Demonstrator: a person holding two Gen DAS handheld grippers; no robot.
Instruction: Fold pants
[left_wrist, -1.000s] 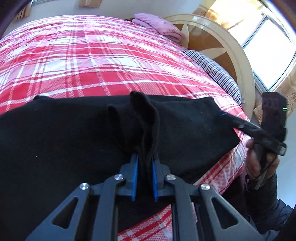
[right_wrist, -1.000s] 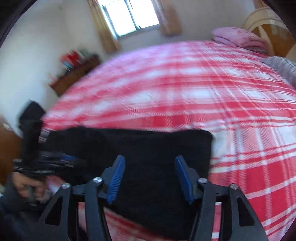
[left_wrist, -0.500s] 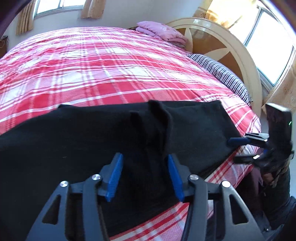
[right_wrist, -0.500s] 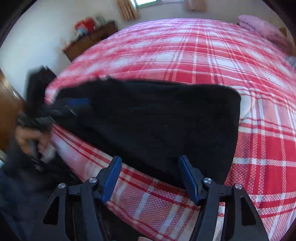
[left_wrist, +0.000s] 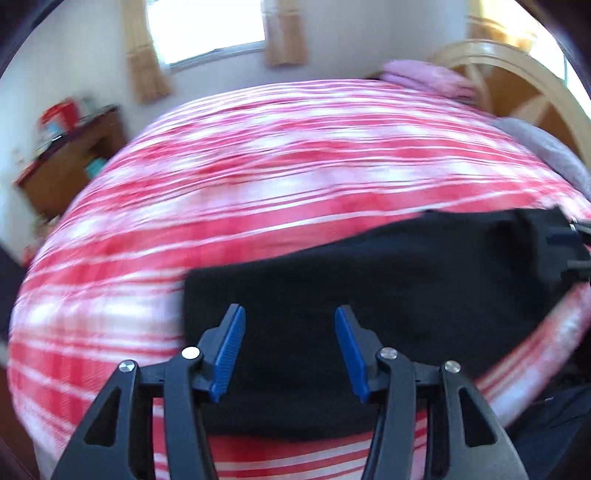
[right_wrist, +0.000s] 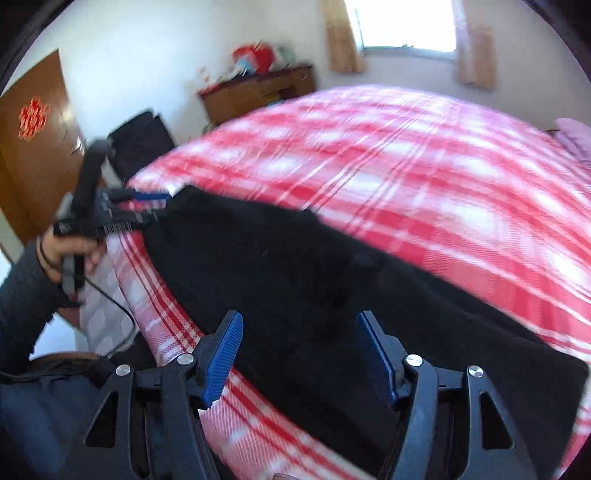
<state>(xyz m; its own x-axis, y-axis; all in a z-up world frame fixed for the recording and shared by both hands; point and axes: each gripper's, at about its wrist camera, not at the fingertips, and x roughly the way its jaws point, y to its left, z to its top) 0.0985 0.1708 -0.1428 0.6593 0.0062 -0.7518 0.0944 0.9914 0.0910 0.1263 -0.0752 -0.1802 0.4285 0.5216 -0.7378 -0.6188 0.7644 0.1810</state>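
The black pants (left_wrist: 369, 280) lie flat along the near edge of the red plaid bed (left_wrist: 258, 155); they also show in the right wrist view (right_wrist: 314, 280). My left gripper (left_wrist: 288, 347) is open and empty, just above the pants' left end. My right gripper (right_wrist: 299, 354) is open and empty over the pants' right part. In the right wrist view the left gripper (right_wrist: 147, 206) sits at the pants' far end. In the left wrist view the right gripper (left_wrist: 569, 243) is at the pants' right end. Both views are motion-blurred.
A wooden dresser (right_wrist: 258, 92) with red items stands by the far wall under a curtained window (right_wrist: 406, 26). A wooden door (right_wrist: 33, 147) is at left. A pink pillow (left_wrist: 424, 77) and curved headboard (left_wrist: 517, 77) are at the bed's right end.
My left gripper let go of the bunched pants fabric, opened, and swung left to the pants' end. My right gripper stayed open and shifted along the pants.
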